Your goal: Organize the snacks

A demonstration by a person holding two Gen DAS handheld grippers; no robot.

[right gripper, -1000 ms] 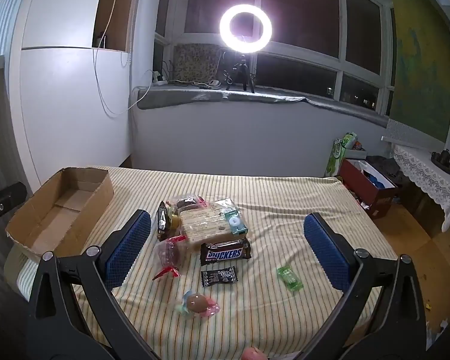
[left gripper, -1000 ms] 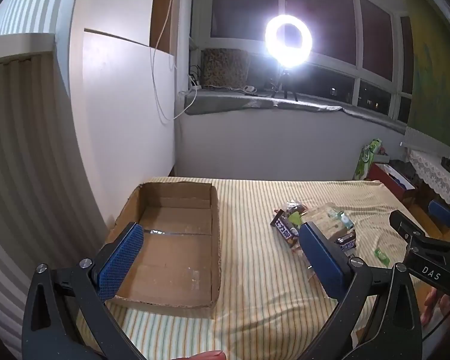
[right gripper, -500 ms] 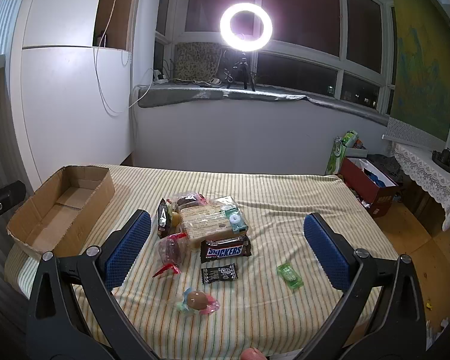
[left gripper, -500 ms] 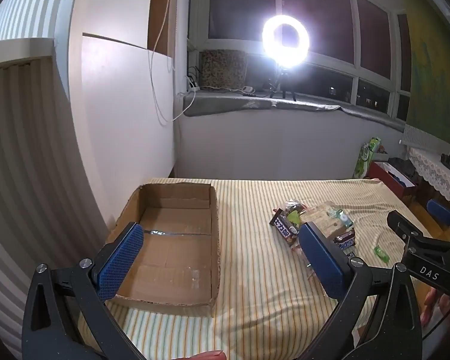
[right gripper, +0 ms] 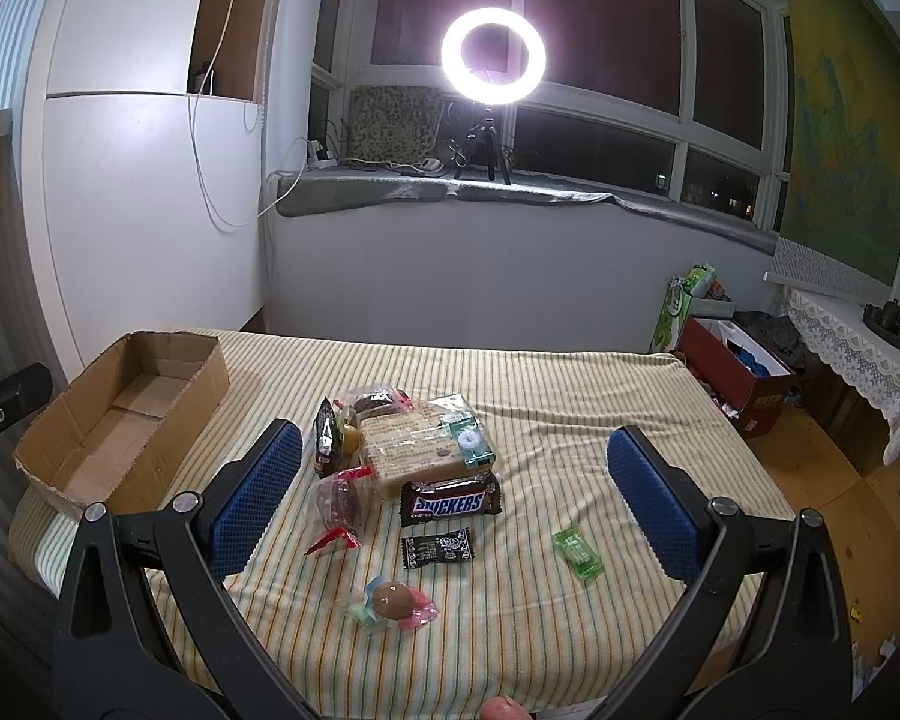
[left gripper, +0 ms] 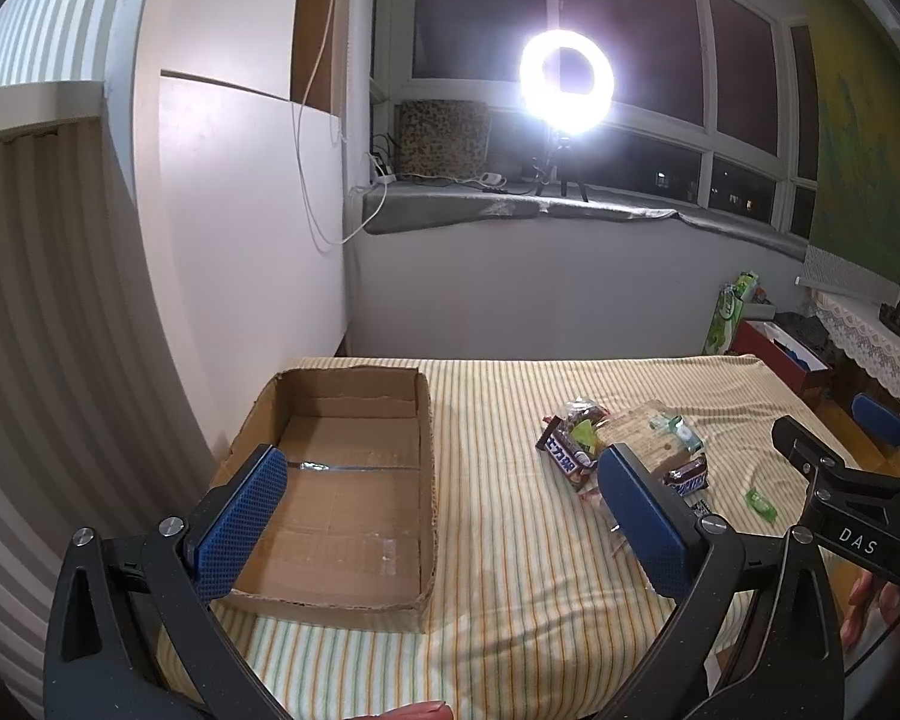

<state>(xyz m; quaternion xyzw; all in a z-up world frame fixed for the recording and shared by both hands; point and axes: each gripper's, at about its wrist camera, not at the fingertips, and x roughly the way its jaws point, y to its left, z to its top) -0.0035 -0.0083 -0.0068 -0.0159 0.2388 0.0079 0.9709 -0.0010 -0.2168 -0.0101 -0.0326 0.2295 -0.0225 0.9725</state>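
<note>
Little moved; cardboard box (left gripper: 342, 492) holds nothing; both grippers' jaws spread wide, unloaded.

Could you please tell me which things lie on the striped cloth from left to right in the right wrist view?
Cardboard box → red-tied candy bag → Snickers bar → green candy.
</note>
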